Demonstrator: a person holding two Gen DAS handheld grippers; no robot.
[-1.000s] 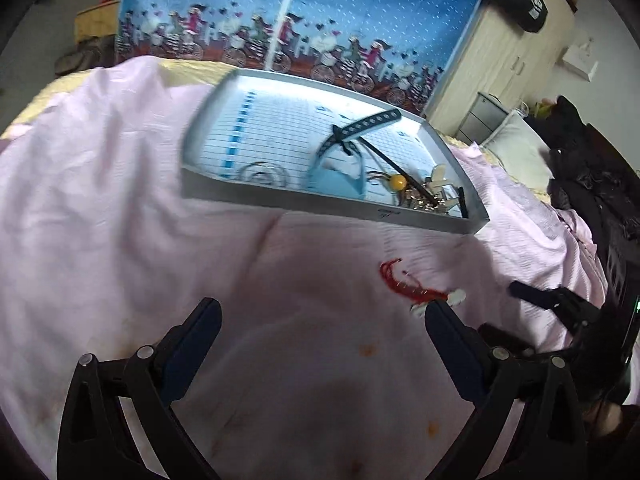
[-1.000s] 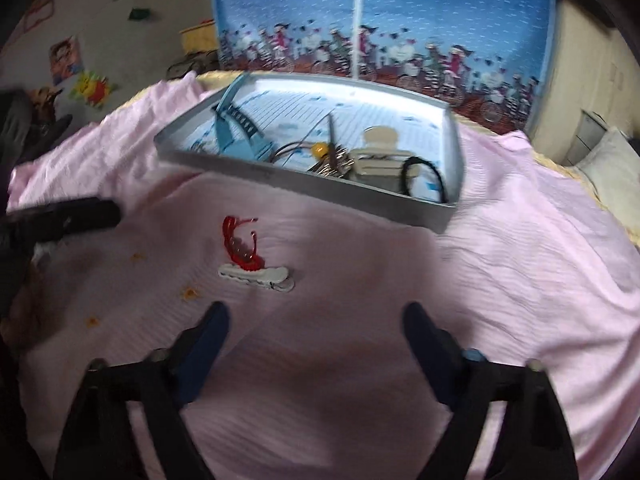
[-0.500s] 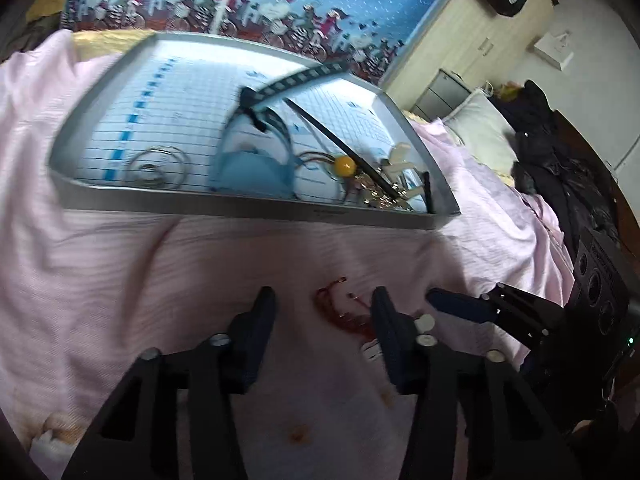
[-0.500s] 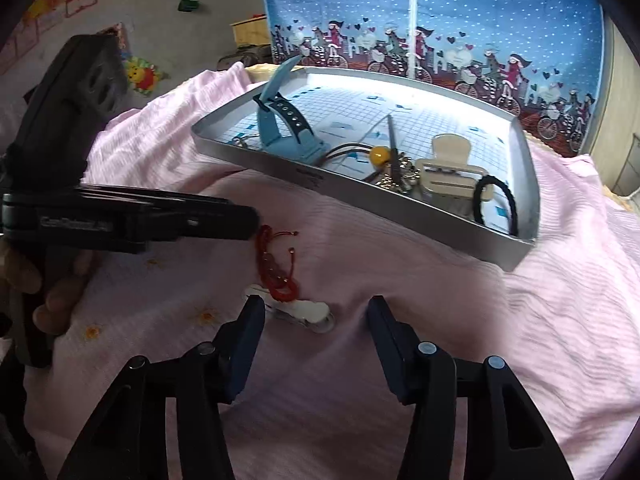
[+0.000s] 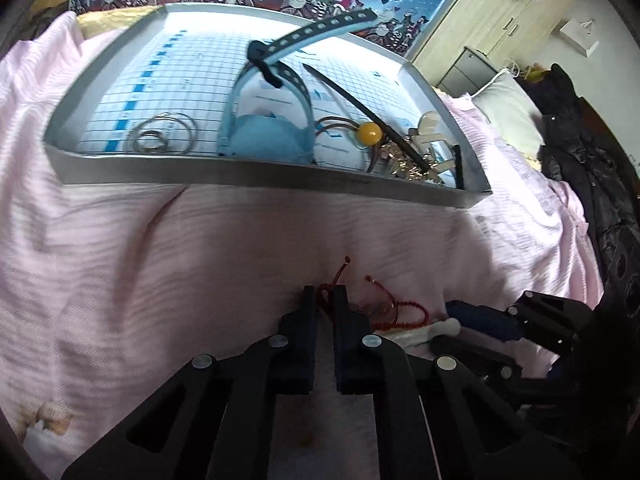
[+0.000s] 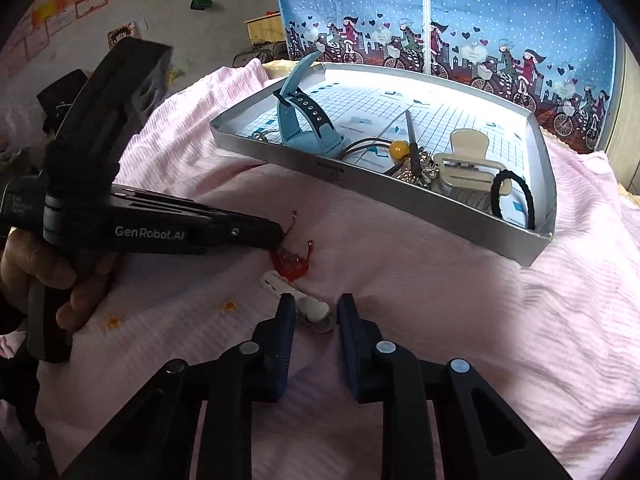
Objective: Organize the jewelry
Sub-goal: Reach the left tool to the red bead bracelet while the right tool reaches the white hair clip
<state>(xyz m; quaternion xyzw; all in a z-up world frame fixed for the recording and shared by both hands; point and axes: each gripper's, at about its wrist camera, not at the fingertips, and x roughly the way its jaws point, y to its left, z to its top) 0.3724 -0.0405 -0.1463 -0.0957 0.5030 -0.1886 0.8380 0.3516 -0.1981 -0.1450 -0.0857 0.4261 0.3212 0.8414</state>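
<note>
A ribbed pink bedspread [image 6: 400, 280] fills both views, soft and creased, with small orange embroidered specks. On it, in the upper half of each frame, sits a shallow grey tray [image 5: 256, 178] lined with blue-gridded paper. Inside lie a light blue rubbery watch [image 5: 266, 136] with a perforated strap, thin metal hoop rings [image 5: 162, 134], a yellow bead [image 5: 369, 133] on a brown cord, a slim black stick, a cream plastic claw clip [image 6: 466, 168] and a black elastic hair tie [image 6: 514, 196].

Low in the centre of the left wrist view, the left gripper [image 5: 323, 300] is clenched nearly closed, its dark blue pads pinching one end of a red beaded string bracelet [image 5: 400, 314] that lies on the bedspread in front of the tray. Just beside the bracelet rests a white plastic hair clip [image 6: 296, 298]. The right gripper [image 6: 316, 312] is narrowed around this clip's near end, its pads at either side; whether they press it cannot be told. A hand [image 6: 36, 276] at left holds the left gripper's handle.
</note>
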